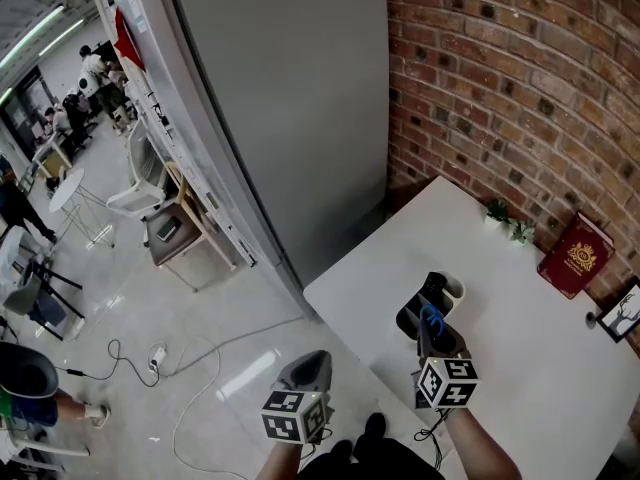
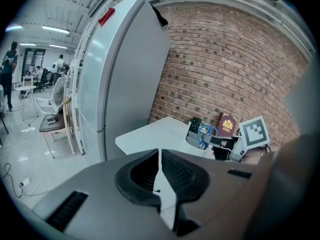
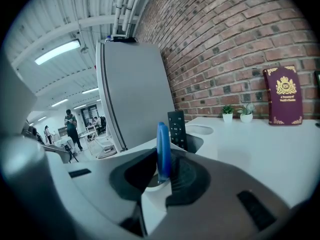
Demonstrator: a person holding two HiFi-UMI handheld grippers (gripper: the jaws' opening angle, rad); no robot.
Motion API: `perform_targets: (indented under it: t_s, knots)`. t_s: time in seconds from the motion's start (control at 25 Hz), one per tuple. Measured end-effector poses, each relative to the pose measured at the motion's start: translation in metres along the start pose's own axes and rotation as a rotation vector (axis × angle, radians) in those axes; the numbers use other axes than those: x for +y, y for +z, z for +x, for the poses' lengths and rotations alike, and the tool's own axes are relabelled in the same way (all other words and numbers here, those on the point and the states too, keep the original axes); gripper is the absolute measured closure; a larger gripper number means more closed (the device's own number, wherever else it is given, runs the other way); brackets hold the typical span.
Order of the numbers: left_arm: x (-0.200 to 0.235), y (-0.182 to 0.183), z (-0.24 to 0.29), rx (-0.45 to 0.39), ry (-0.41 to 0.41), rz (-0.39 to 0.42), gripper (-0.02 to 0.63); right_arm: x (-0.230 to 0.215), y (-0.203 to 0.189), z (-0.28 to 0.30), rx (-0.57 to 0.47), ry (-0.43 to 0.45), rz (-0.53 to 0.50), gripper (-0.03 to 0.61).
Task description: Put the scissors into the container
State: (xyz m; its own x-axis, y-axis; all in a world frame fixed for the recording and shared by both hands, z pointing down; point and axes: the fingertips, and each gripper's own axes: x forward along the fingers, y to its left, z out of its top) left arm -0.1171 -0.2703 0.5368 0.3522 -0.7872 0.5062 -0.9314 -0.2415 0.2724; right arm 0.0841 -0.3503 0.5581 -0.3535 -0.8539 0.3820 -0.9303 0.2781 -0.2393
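Blue-handled scissors (image 1: 430, 320) are clamped in my right gripper (image 1: 428, 336), just above the near end of the white desk container (image 1: 455, 290). In the right gripper view the blue handle (image 3: 163, 151) stands upright between the jaws, and the container (image 3: 200, 130) lies just beyond with a black remote (image 3: 176, 128) standing in it. My left gripper (image 1: 312, 366) hangs over the floor, off the table's near-left edge. Its jaws (image 2: 160, 159) are shut with nothing between them. The left gripper view shows the scissors (image 2: 205, 133) from the side.
The white table (image 1: 540, 368) stands against a brick wall. On it are a red book (image 1: 575, 255), two small potted plants (image 1: 508, 223) and a picture frame (image 1: 622, 313). A tall grey cabinet (image 1: 280, 98) stands to the left. Cables (image 1: 150, 353) lie on the floor.
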Motion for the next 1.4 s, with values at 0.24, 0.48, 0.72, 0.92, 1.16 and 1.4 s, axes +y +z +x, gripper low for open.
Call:
perform_targets:
  t_s: [0.24,0.48,0.72,0.92,1.16,1.4]
  knots:
    - [-0.004,-0.005,0.002,0.009,-0.017,0.001,0.592,-0.005,-0.004,-0.007,0.000,0.002,0.008,0.492]
    - [-0.009,-0.007,0.001,0.013,-0.034,0.017,0.592,-0.007,-0.009,-0.021,0.003,-0.017,0.009,0.486]
    - [-0.016,-0.009,0.000,0.014,-0.050,0.051,0.592,-0.007,-0.014,-0.041,0.001,-0.046,0.002,0.486]
    - [-0.023,-0.015,-0.002,0.016,-0.068,0.084,0.592,0.000,-0.023,-0.059,0.011,-0.054,-0.024,0.488]
    - [-0.037,-0.014,-0.005,0.006,-0.106,0.106,0.591,0.009,-0.031,-0.082,0.017,-0.064,-0.039,0.537]
    - [-0.045,-0.017,-0.010,-0.003,-0.138,0.116,0.591,0.016,-0.037,-0.101,0.029,-0.080,-0.070,0.571]
